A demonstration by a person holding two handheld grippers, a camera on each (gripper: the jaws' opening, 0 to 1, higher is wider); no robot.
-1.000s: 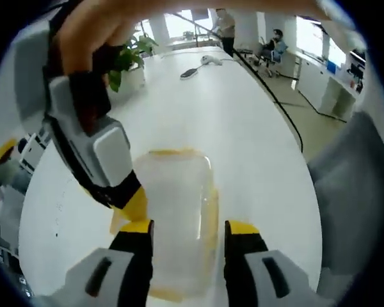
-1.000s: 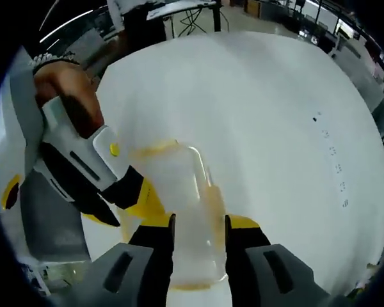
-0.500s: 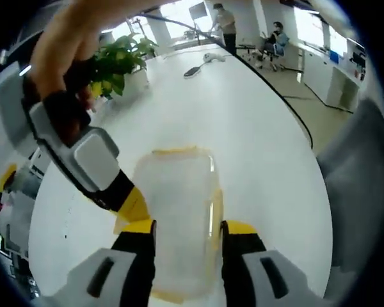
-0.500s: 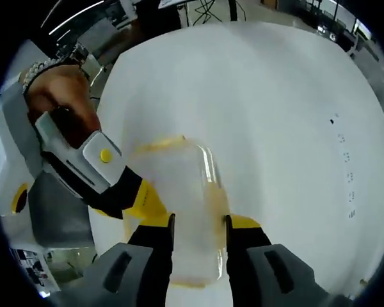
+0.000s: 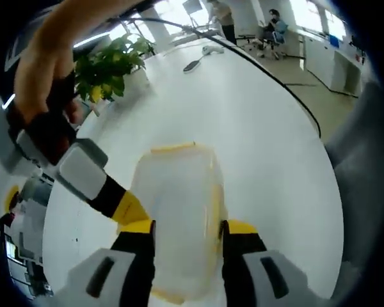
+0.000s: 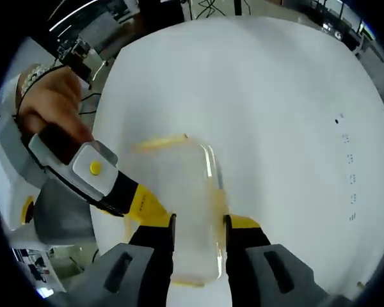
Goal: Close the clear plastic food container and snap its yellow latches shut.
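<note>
The clear plastic container (image 5: 179,204) with yellow trim lies on the white table (image 5: 269,153), its lid resting on top. A yellow latch (image 5: 173,148) shows at its far end. My left gripper (image 5: 187,229) straddles the near end, jaws against both sides. The right gripper (image 5: 125,208) reaches in from the left, its yellow tip at the container's left edge. In the right gripper view, the container (image 6: 179,185) runs between my right gripper (image 6: 198,224) jaws. The left gripper (image 6: 144,206), held by a hand (image 6: 51,109), touches its left edge.
A potted plant (image 5: 109,67) stands at the table's far left, with a small dark object (image 5: 195,64) and a black cable (image 5: 275,80) farther back. Seated people (image 5: 275,29) are beyond. Small dark marks (image 6: 347,141) dot the table on the right.
Both views have shifted a little; the other gripper and its hand sit lower and further left in each. The container stays between both pairs of jaws.
</note>
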